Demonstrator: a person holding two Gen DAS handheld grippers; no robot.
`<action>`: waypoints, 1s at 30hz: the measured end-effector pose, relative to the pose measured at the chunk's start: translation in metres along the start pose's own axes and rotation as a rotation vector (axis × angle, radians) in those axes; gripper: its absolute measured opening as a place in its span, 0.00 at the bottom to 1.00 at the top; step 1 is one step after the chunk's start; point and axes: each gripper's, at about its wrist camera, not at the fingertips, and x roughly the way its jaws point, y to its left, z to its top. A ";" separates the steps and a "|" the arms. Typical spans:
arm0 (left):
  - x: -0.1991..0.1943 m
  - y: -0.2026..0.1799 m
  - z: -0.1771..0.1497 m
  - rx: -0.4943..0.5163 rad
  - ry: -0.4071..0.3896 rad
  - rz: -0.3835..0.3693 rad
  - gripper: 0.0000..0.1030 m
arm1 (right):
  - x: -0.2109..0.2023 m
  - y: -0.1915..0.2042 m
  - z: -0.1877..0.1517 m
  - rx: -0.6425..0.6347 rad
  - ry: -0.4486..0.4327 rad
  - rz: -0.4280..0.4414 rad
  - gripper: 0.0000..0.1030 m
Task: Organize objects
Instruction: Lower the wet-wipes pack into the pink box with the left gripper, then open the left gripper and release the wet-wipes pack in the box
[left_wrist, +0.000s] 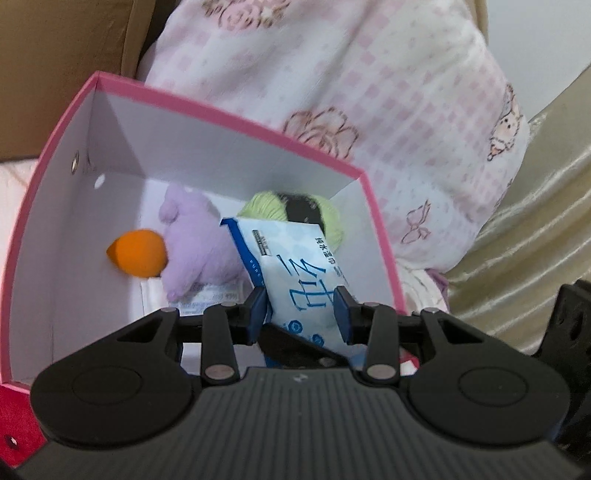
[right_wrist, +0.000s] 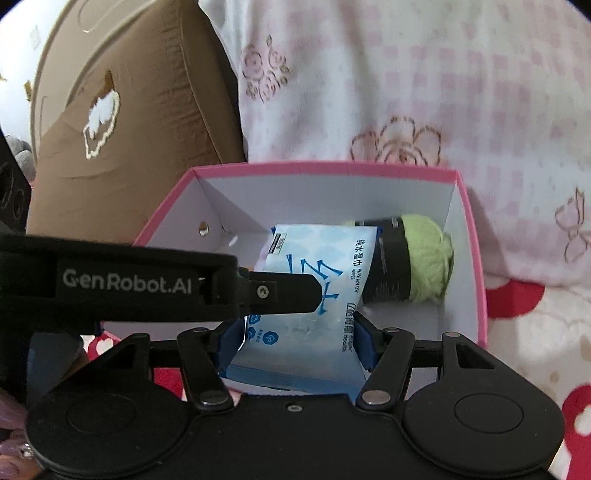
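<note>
1. We see our left gripper (left_wrist: 301, 308) clasping the wet-wipes pack (left_wrist: 295, 266), pale blue with blue lettering, inside the pink box (left_wrist: 236, 110).
2. Our right gripper (right_wrist: 295, 345) pinches its near end, by the box's front edge.

- The open-topped pink cardboard box (left_wrist: 229, 107) is crowded: a blue-and-white wet wipes pack (left_wrist: 295, 273) fills the centre.
- At 9 o'clock an orange teardrop sponge (left_wrist: 138, 253) and lilac plush toy (left_wrist: 195, 240) block.
- At 12, a green yarn ball (left_wrist: 291, 206).
- White floor (left_wrist: 92, 306) at 8 o'clock lies free.
</note>
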 end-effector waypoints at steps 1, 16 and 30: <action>0.003 0.002 -0.001 -0.003 0.000 -0.002 0.36 | 0.001 0.000 -0.001 0.000 0.006 -0.005 0.64; 0.033 0.017 -0.013 -0.091 0.063 -0.069 0.37 | 0.014 -0.021 -0.011 0.105 0.106 -0.075 0.56; 0.037 0.019 -0.014 -0.060 0.044 -0.054 0.34 | 0.042 -0.022 -0.016 0.099 0.172 -0.175 0.52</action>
